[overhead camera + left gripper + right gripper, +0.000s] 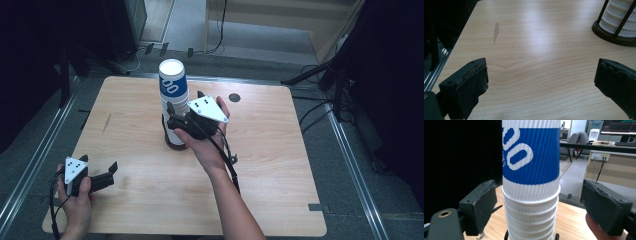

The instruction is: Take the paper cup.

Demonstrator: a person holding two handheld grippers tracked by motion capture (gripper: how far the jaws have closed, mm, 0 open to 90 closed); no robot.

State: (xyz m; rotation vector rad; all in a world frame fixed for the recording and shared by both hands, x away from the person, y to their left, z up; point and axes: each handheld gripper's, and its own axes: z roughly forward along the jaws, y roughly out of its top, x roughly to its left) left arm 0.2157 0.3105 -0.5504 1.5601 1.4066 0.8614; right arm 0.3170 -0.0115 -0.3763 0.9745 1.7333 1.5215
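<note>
stack: paper cups nested upside down in a black wire holder, sitting near the middle of the surface, toward its far edge
top cup: white ribbed wall with a blue band, rim lying just over the rims of the cups below
right hand-held gripper: hovering at the stack's right side, jaws straddling the stack around the top cup's rim; pads standing clear of the wall on both sides, so gripping nothing yet
left hand-held gripper: sitting well away from the stack near the surface's front left corner, jaws spread wide, nothing between them
handling: cups look very light and thin-walled, so they are likely crushing easily; the ribbing is giving decent friction; nested cups may be sticking and coming up in twos
grip point: I'd go on the ribbed wall just above the top cup's rim, where the rolled edge is stiffening it; light squeeze only
risk: lifting off-axis could be dragging the holder or tipping the stack
</note>
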